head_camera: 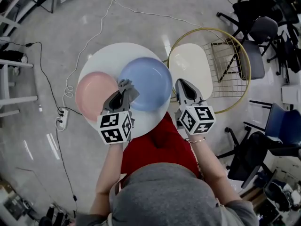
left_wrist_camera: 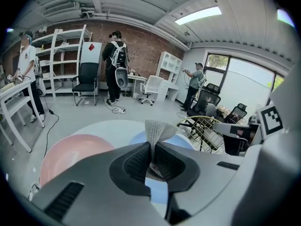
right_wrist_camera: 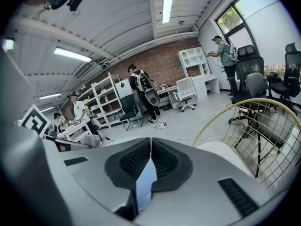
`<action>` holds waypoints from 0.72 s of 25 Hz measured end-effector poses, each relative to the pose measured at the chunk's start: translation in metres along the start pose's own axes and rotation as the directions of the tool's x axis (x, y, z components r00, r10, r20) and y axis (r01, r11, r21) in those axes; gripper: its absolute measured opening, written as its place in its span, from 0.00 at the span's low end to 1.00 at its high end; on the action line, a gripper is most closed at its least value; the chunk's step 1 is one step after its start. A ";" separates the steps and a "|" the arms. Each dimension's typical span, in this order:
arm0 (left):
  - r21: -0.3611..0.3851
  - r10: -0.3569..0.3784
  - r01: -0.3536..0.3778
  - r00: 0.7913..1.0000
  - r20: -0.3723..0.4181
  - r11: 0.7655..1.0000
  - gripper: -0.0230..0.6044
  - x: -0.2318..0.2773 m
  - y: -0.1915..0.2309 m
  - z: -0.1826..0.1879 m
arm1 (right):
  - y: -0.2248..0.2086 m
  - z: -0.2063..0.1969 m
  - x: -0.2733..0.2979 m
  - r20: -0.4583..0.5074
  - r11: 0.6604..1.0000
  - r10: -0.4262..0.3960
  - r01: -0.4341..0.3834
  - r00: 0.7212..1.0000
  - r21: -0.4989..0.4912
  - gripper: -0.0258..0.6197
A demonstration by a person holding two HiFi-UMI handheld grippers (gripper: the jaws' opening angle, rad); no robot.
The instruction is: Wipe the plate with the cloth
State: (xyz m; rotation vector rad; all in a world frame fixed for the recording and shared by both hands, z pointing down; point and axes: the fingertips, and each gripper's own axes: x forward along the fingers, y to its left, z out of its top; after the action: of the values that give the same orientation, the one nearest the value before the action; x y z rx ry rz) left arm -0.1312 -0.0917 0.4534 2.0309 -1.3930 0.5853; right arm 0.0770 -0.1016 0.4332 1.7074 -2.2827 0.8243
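Here your right gripper pinches the blue plate by its right rim to steady it; your left gripper, at its left edge, clamps the cloth for wiping.

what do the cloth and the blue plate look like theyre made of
The cloth looks like grey knitted fabric: fine mesh texture, soft folds. The blue plate is smooth with a faint sheen, likely plastic or glazed ceramic; cannot tell which.
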 end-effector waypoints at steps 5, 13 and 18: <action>-0.001 -0.024 0.024 0.999 -0.042 1.000 0.09 0.037 -0.012 0.010 | -0.017 -0.003 0.021 -0.043 1.000 -0.001 0.001 0.999 0.005 0.09; 0.081 -0.135 0.143 0.986 -0.099 0.986 0.09 0.096 -0.050 0.030 | -0.035 -0.003 0.050 -0.085 0.999 0.004 -0.001 0.996 0.040 0.09; 0.078 -0.177 0.189 0.975 -0.138 0.979 0.09 0.124 -0.072 0.030 | -0.044 -0.004 0.059 -0.104 0.999 0.001 0.004 0.995 0.051 0.09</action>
State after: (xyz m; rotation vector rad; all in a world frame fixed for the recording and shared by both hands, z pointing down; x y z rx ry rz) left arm -0.0193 -0.1762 0.4958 2.1234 -1.1073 0.6970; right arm 0.0975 -0.1566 0.4775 1.6459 -2.2100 0.9564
